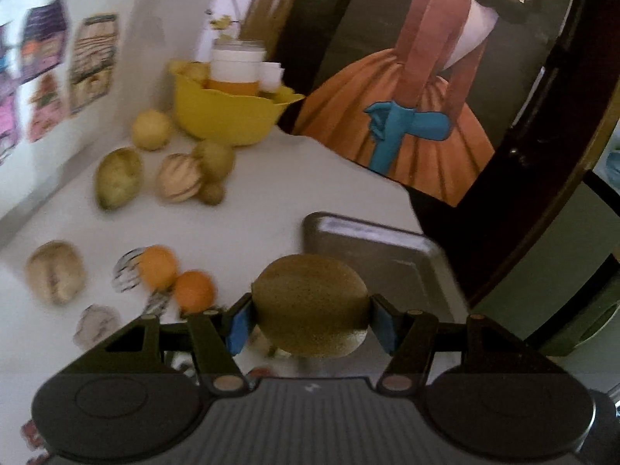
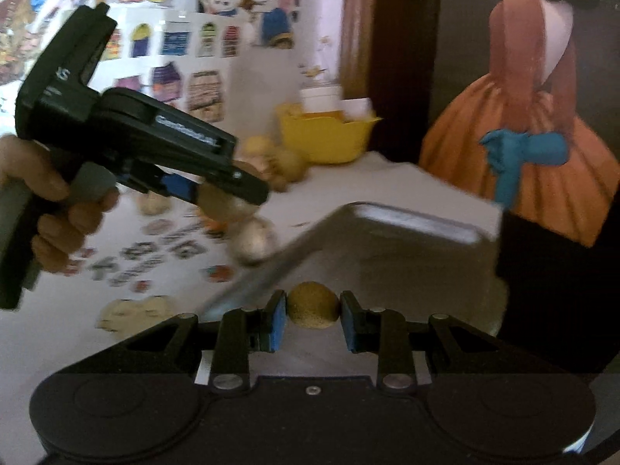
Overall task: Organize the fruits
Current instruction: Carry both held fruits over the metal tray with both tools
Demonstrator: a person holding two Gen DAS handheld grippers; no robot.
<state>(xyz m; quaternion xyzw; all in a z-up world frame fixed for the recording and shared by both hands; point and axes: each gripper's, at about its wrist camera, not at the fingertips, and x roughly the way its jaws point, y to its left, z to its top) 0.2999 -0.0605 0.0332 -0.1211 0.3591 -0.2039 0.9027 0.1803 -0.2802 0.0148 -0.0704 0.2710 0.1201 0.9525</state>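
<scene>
My left gripper (image 1: 310, 323) is shut on a large brown kiwi (image 1: 310, 302), held above the near edge of a grey metal tray (image 1: 387, 255). My right gripper (image 2: 313, 319) is shut on a small brown kiwi (image 2: 313, 306) over the same tray (image 2: 407, 240). In the right wrist view the left gripper (image 2: 232, 190) shows at the left with its kiwi (image 2: 224, 205), held by a hand (image 2: 46, 209). Two oranges (image 1: 174, 275), a lemon (image 1: 151, 130) and several brownish and striped fruits (image 1: 180, 178) lie on the white table (image 1: 271, 186).
A yellow bowl (image 1: 228, 112) with jars in it stands at the back of the table. A large painting (image 1: 418, 97) leans at the right behind the tray. Stickers cover the wall (image 1: 58, 66) and the tabletop (image 2: 155, 252).
</scene>
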